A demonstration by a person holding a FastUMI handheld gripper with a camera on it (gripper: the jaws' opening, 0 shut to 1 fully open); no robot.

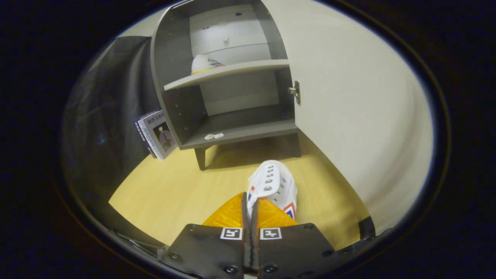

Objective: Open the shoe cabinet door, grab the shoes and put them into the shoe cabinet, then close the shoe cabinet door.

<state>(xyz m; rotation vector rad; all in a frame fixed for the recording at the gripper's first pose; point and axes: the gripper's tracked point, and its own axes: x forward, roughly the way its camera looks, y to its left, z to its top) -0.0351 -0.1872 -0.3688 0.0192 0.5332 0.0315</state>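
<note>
The shoe cabinet [228, 77] is seen with its door [348, 116] swung wide open, so the opening step is judged done. One white shoe [205, 63] is already lodged on the upper shelf [232, 71], toward that shelf's left edge. A second white shoe [273, 186] is gripped by the gripper [251, 211]: the two fingers are drawn almost together on what looks like its heel edge, and the toe is carried out ahead of them above the wooden floor [166, 193], in front of the cabinet's lower shelf [240, 131]. The carrying step is therefore judged to be in hand. Next, the shoe must be moved forward into the cabinet, set down flat on a shelf and released; the door is then to be closed.
</note>
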